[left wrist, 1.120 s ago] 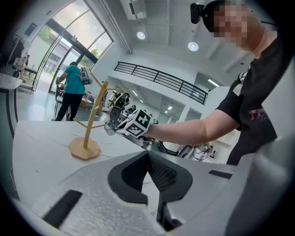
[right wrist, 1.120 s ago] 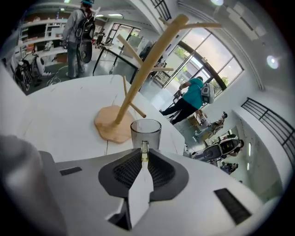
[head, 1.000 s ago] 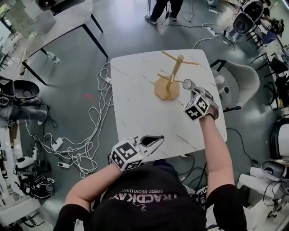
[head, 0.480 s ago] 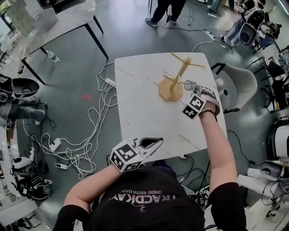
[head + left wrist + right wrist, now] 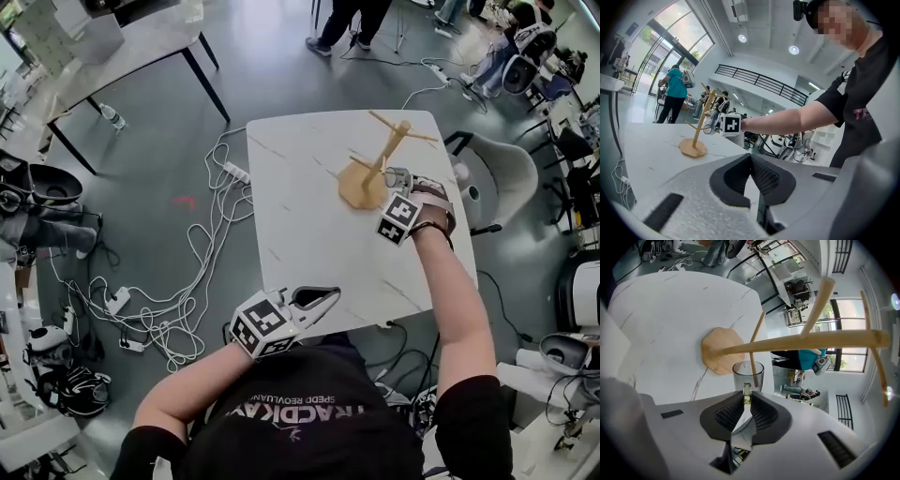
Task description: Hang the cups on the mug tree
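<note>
Right gripper (image 5: 747, 399): pinching the glass cup (image 5: 747, 375) by its handle
Cup axis: horizontal, rim at mug tree (image 5: 797, 341) peg
Left gripper (image 5: 751, 164): pressed together, empty
Shirt (image 5: 309, 403): "TRACKDAY"

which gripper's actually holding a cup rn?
The right gripper, up at the mug tree: its jaws pinch the handle of the clear cup. The left gripper is shut on nothing.

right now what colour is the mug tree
The mug tree is pale tan wood; right gripper view.

Mug tree (image 5: 364, 186) on table (image 5: 309, 234), far right; cup (image 5: 394, 176) just beside its trunk.
</note>
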Demonstrator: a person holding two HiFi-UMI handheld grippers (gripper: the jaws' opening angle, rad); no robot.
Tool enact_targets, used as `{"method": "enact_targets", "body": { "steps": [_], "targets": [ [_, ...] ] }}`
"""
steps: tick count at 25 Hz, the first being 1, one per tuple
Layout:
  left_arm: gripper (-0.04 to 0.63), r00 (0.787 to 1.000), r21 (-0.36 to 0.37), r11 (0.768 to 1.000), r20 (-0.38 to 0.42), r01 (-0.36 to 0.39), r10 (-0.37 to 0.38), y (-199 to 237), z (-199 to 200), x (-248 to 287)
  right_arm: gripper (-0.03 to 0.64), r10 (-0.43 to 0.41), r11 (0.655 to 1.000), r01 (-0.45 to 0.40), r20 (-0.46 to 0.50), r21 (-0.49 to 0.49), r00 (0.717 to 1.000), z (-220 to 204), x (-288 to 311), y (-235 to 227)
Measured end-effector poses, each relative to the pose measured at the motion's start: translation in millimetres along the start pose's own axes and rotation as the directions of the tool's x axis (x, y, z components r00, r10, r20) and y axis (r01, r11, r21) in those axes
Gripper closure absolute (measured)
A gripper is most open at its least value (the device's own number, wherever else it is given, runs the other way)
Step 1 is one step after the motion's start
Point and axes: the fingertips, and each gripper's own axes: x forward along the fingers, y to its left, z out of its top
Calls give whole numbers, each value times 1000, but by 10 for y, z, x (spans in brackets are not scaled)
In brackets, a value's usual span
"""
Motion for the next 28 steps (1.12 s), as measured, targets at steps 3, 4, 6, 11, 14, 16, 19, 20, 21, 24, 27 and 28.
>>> {"method": "enact_targets", "body": {
  "steps": [3, 4, 6, 11, 14, 16, 19, 20, 21, 24, 27, 28],
  "targets": [
    [598, 1000, -5, 1000, -4, -3, 3, 23, -31, -38, 575, -12, 1000, 11, -14, -26, 1000, 31, 3, 3],
    [598, 1000, -6, 1000, -5, -3, 3, 23, -40, -48, 575, -17, 999, 16, -19, -38, 1000, 39, -1, 2],
    [598, 1000, -6, 1000, -6, -2, 2, 9, -59, -60, 575, -29, 998, 27, -31, -61, 999, 47, -4, 9],
    [598, 1000, -5, 1000, -7, -2, 2, -17, -82, -96, 575, -54, 992, 47, -59, -113, 997, 50, -16, 32],
    [598, 1000, -8, 1000, -6, -6, 6, -14, -101, -115, 574, -65, 987, 54, -67, -151, 996, 67, -14, 46],
    [598, 1000, -11, 1000, -4, -7, 7, -7, -112, -122, 574, -68, 985, 55, -70, -166, 995, 77, -1, 54],
    [598, 1000, -12, 1000, 0, -7, 7, -17, -120, -146, 574, -58, 985, 44, -79, -169, 995, 86, -5, 72],
    [598, 1000, -12, 1000, 0, -6, 6, -22, -122, -159, 574, -51, 985, 38, -80, -166, 995, 94, -12, 80],
    [598, 1000, -12, 1000, 0, -6, 6, -26, -124, -173, 574, -46, 986, 33, -79, -162, 996, 106, -20, 89],
    [598, 1000, -12, 1000, 1, -6, 6, -28, -134, -203, 574, -37, 988, 26, -68, -154, 997, 142, -37, 125],
    [598, 1000, -10, 1000, 1, -6, 6, -22, -145, -230, 571, -28, 989, 18, -65, -148, 998, 175, -55, 173],
    [598, 1000, -11, 1000, 0, -5, 5, -25, -147, -240, 571, -27, 989, 18, -61, -145, 998, 188, -68, 182]
  ]
}}
